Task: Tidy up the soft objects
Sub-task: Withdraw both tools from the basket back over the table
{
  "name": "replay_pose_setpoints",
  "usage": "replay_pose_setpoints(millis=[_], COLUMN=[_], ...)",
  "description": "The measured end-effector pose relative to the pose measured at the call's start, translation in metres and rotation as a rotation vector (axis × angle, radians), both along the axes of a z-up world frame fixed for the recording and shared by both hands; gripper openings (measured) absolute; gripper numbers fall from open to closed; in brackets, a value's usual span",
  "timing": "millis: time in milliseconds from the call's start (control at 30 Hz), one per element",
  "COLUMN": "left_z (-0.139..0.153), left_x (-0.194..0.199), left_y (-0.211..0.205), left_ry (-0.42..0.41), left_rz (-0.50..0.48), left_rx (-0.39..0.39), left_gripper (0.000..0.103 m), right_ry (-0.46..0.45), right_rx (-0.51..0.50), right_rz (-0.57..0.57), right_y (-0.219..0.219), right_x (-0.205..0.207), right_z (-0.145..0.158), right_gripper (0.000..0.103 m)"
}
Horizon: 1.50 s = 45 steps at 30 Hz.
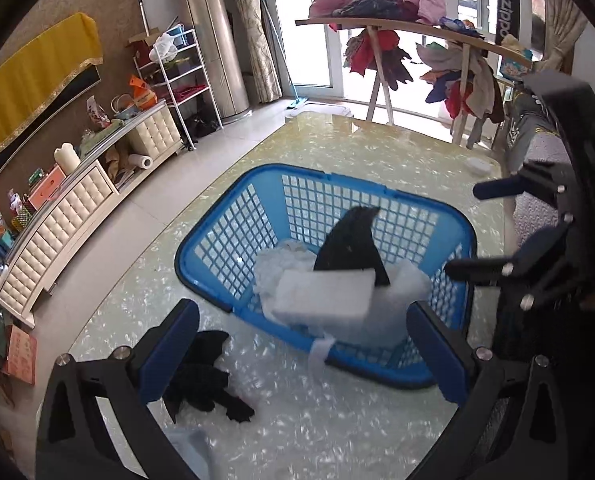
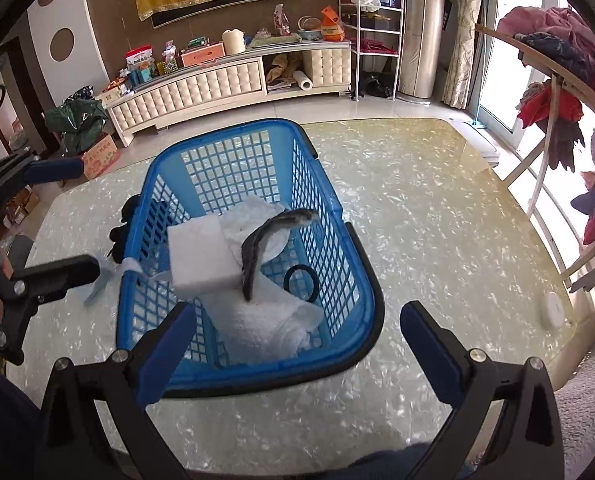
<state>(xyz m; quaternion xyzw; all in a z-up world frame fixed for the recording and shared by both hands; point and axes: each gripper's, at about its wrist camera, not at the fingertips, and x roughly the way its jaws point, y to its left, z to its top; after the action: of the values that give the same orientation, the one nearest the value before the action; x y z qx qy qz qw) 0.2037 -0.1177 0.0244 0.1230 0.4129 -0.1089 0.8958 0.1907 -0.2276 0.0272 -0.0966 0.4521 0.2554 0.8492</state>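
While the left gripper [image 1: 303, 344] hangs with its jaws spread wide and nothing between them, its own view looks down on the blue basket [image 1: 217, 220] on the pearly table [image 1: 337, 440], and the step in hand reads as the gap between one drop and the next pick. In the basket a white foam block [image 1: 323, 294] lies over white cloth [image 1: 273, 264], and a dark sock [image 1: 353, 240] stands up behind it. On the table just left of the basket's near corner lies a black crumpled cloth [image 1: 207, 376], close to the left finger, and a pale strip [image 1: 321, 354] hangs over the near rim. The right gripper [image 1: 459, 230] shows at the right edge, also spread and empty. In the right wrist view the right gripper [image 2: 293, 346] stands wide apart over the basket's near end, pinching nothing; a white towel [image 2: 257, 320] lies below it, and a black hair band [image 2: 301, 282] rests on the basket floor at the right. The left gripper [image 2: 91, 220] reaches in from the left, open. Judging from this, the next move calls for the left claw to swing down and left onto the black cloth, close on a raised fold, and lift it over the rim; the hanging strip also wants tucking in.
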Motion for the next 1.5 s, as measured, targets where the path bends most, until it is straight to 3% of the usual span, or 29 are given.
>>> replay_pose_setpoints(millis=[233, 600, 767, 867, 1067, 1500], left_z=[0.005, 0.024, 0.027, 0.028, 0.017, -0.017], left_x=[-0.029, -0.065, -0.076, -0.086, -0.097, -0.11], left_y=[0.015, 0.057, 0.085, 0.101, 0.147, 0.202], left_ry=[-0.005, -0.05, -0.034, -0.052, -0.036, 0.056], left_rz=[-0.003, 0.111, 0.169, 0.207, 0.326, 0.415], left_rx=[-0.056, -0.111, -0.188, -0.18, -0.211, -0.245], left_gripper=[0.103, 0.103, 0.103, 0.103, 0.103, 0.103], right_ry=[-0.028, -0.076, -0.096, -0.101, -0.124, -0.059], right_rx=[-0.016, -0.069, -0.085, -0.081, -0.099, -0.117], right_rz=[0.001, 0.099, 0.141, 0.17, 0.253, 0.349], right_y=[0.008, 0.065, 0.092, 0.108, 0.146, 0.202], right_x=[-0.017, -0.037, -0.036, -0.035, -0.037, -0.021], right_z=[0.017, 0.033, 0.035, 0.036, 0.028, -0.003], right_gripper=[0.102, 0.102, 0.102, 0.102, 0.102, 0.102])
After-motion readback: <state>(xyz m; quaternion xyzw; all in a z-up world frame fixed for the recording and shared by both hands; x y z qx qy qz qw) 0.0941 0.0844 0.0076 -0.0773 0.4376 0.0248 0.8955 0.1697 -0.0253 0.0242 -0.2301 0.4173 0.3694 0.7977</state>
